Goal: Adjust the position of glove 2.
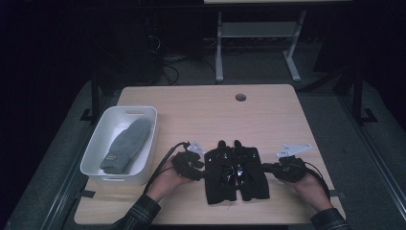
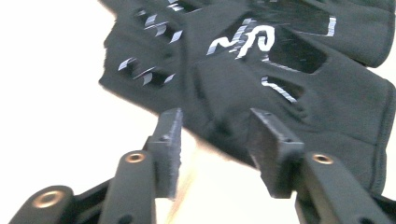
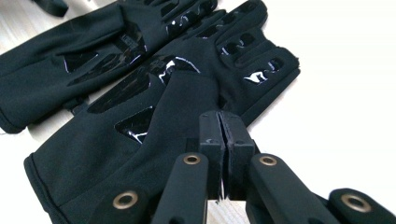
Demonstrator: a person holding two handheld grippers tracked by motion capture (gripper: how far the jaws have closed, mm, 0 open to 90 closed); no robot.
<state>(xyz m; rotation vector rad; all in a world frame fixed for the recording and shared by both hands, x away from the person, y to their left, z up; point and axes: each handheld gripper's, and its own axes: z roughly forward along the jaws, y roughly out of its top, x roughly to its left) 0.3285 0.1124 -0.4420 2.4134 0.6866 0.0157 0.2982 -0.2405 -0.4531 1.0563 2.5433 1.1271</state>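
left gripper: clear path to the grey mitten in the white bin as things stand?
Probably yes. The left gripper is open at the black gloves' left edge, holding nothing. The white bin sits just to its left, open-topped, with the grey mitten uncovered. Only the bin wall to lift over.

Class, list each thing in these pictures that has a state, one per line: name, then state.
Left gripper: jaws open, at the edge of the near black glove.
Right gripper: jaws shut, at the edge of the other glove; whether it pinches fabric, unclear.
Black gloves: lying flat, side by side on the table.
White bin: holds a grey mitten.
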